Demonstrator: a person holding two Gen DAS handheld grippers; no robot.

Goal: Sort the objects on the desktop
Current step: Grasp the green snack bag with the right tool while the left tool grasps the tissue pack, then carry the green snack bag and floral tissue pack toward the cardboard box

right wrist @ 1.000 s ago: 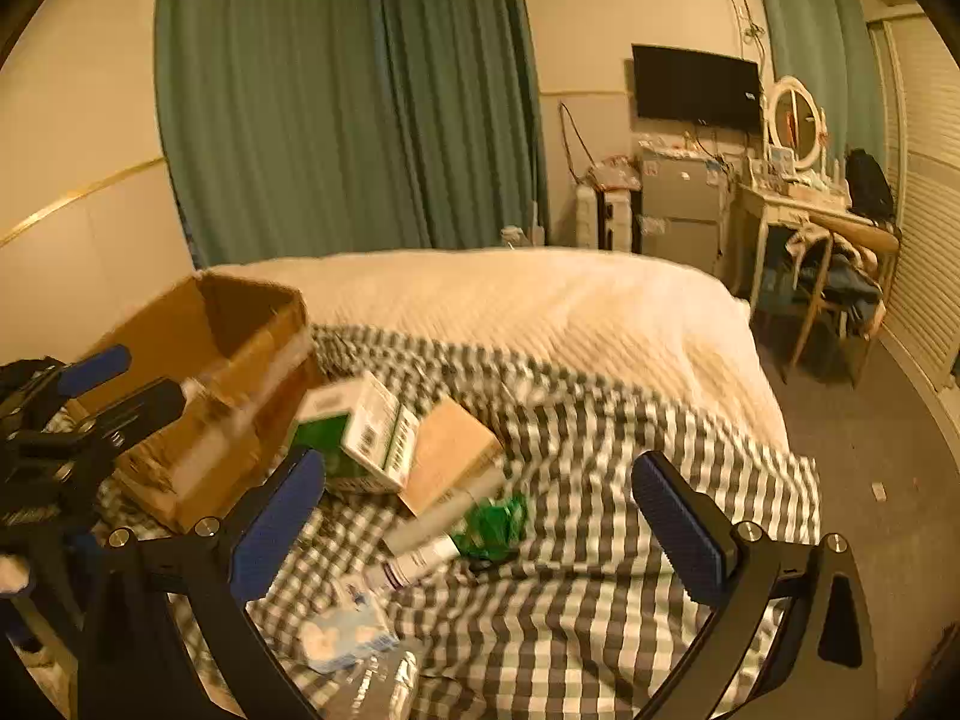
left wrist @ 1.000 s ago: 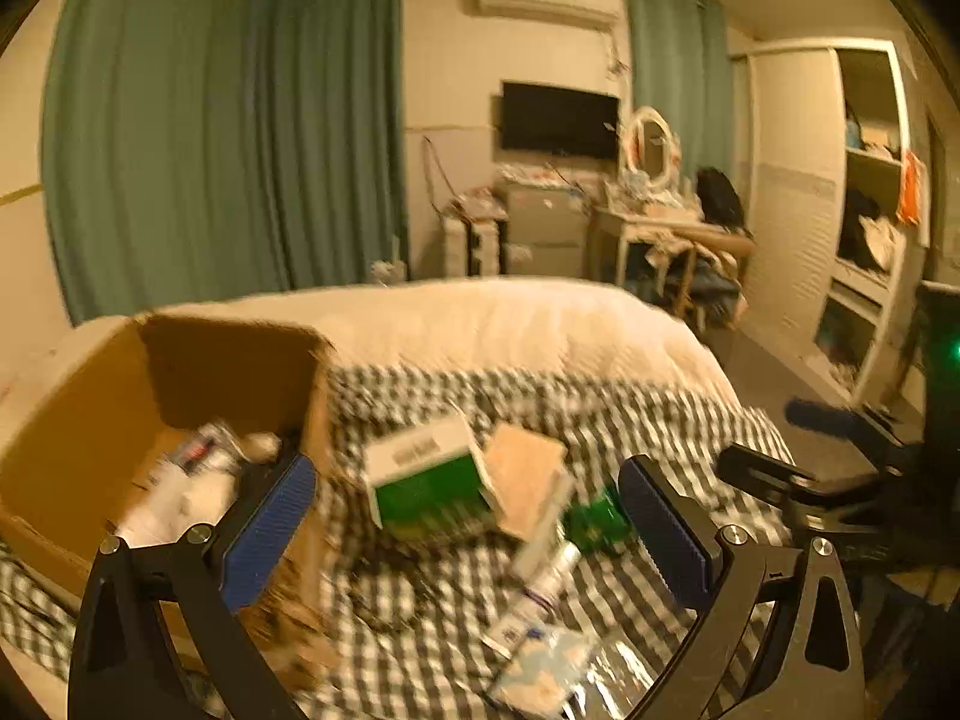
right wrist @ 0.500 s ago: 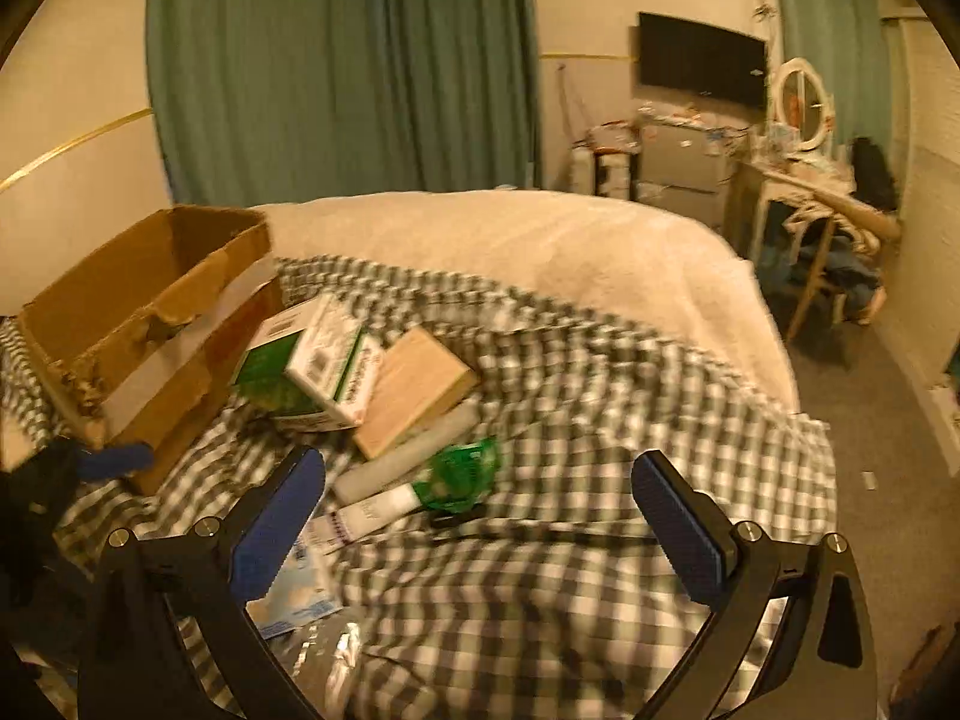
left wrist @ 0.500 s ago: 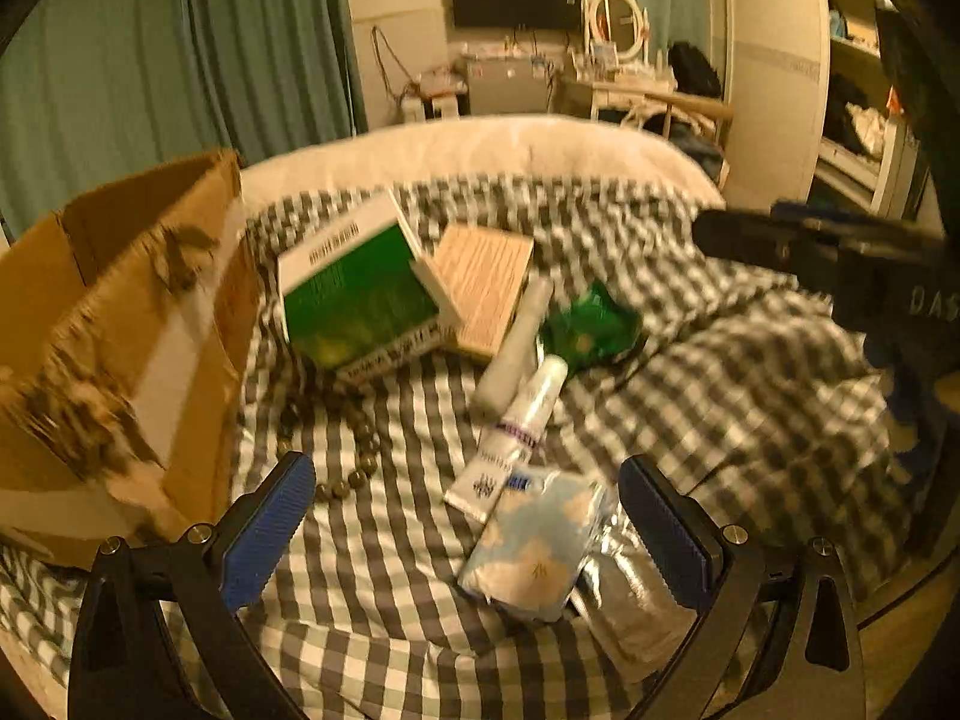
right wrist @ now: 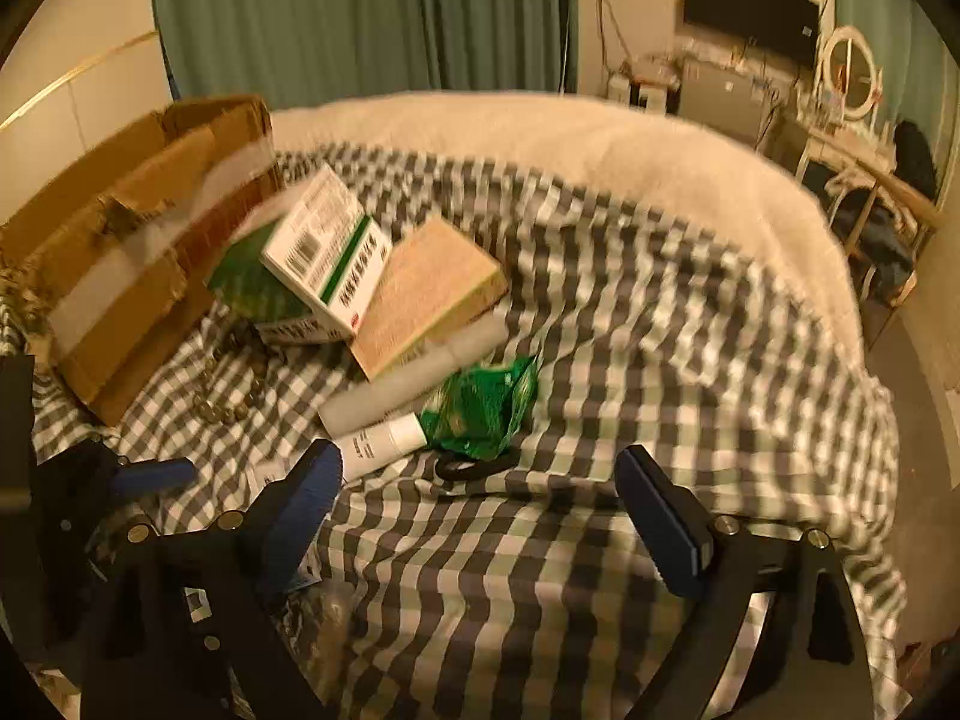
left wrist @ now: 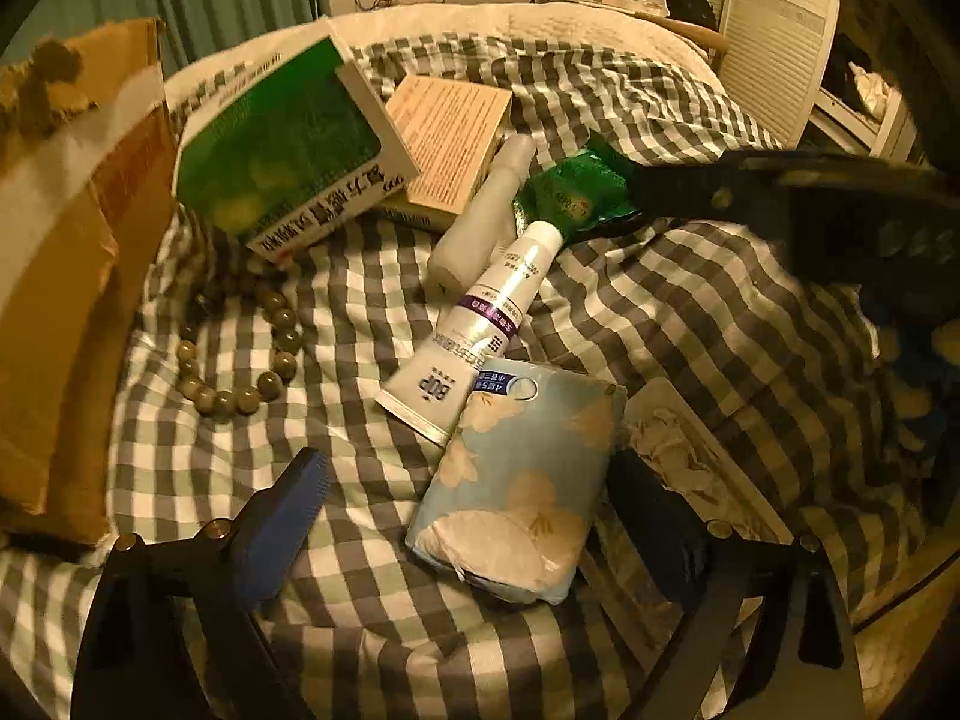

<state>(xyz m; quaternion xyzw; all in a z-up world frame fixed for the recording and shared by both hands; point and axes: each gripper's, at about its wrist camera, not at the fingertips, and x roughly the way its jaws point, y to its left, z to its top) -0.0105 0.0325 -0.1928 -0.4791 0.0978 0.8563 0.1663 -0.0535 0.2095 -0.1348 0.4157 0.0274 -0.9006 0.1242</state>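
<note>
Below me, woven checked cloth [left wrist: 372,618] wrinkles softly. The tissue pack [left wrist: 516,486] wears glossy plastic film, the tube [left wrist: 474,324] smooth shiny plastic. The cardboard box [left wrist: 60,276] looks matt, torn rough. The beads [left wrist: 240,372] gleam polished.

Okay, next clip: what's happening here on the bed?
A person holds a hand-held gripper in each hand above a checked bedspread strewn with small items, beside a cardboard box. Neither holds anything yet. The left hand-held gripper is open, its jaws just closing a little, with the floral tissue pack between them but not pressed. The right hand-held gripper is open too, jaws just narrowing, near the green packet and white tube. Sorting looks barely begun.
</note>
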